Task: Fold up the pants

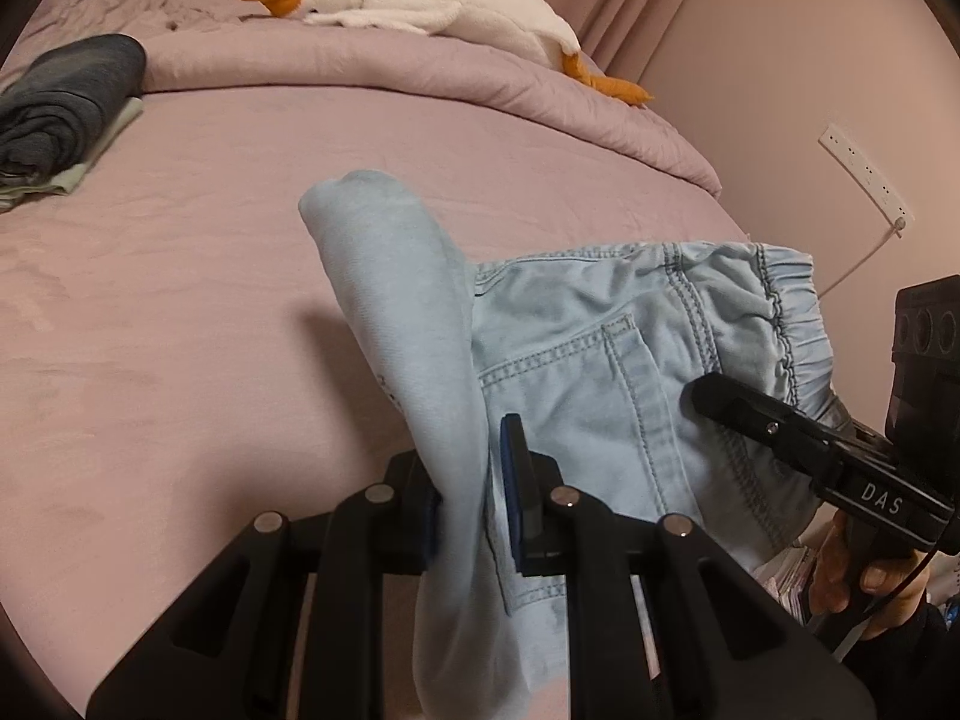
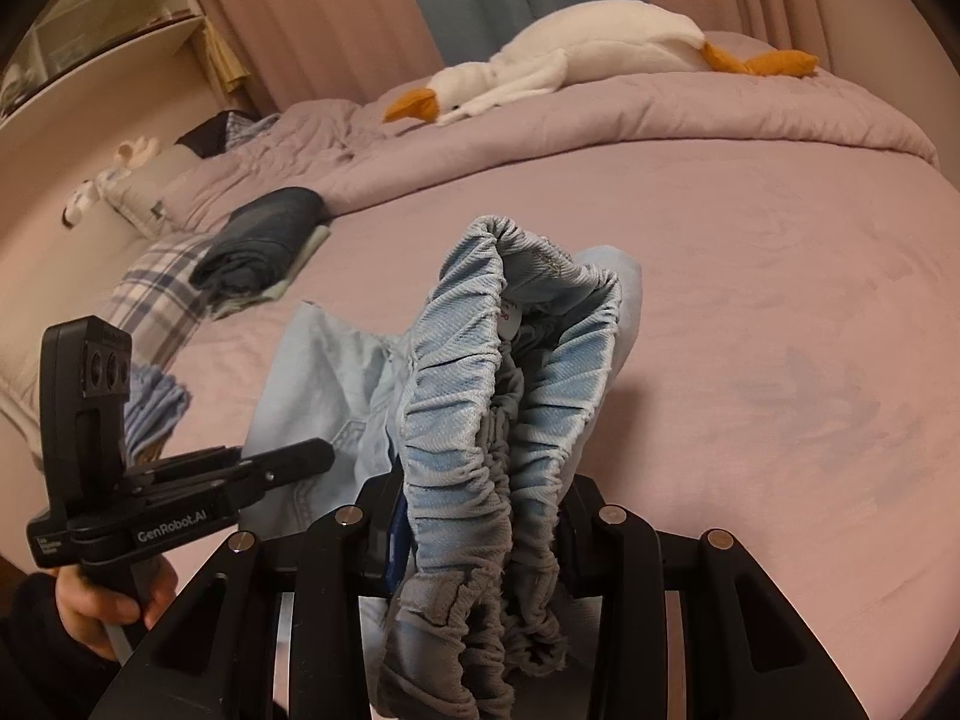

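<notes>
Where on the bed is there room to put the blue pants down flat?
The widest bare stretch of pink sheet lies between the pants and the rolled quilt where the plush goose lies. It is crowded toward the folded dark clothes and plaid pillow. Both grippers, left and right, hold the pants.

left gripper point(image 1: 474, 516): clamped on cloth | right gripper point(image 2: 480, 540): clamped (both raised, hand-held)
</notes>
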Motion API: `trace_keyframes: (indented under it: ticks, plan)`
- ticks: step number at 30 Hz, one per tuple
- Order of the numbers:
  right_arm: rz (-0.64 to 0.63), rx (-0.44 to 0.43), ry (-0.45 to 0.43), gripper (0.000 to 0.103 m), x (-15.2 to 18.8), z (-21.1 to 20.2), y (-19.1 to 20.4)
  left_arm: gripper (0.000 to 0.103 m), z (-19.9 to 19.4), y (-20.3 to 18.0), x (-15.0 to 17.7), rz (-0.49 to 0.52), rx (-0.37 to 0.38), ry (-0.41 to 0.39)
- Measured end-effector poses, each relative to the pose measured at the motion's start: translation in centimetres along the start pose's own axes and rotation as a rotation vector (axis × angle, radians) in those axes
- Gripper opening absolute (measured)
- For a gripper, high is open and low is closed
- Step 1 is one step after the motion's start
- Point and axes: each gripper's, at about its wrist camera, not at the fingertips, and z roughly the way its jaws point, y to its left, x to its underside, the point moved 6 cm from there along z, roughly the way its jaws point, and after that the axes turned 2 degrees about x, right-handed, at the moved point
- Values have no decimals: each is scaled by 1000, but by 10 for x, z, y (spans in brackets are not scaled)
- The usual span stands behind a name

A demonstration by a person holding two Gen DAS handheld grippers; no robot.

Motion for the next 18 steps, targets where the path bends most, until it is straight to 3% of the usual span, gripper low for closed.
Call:
trace_keyframes:
  ticks: [11,18]
  plan:
    - [-73,-36,10,39,-5,7,42,15,-31,27,11,-45,-42,-56]
    - [-113,-63,7,39,-15,19,68,15,-46,49,1,-64,-72,-93]
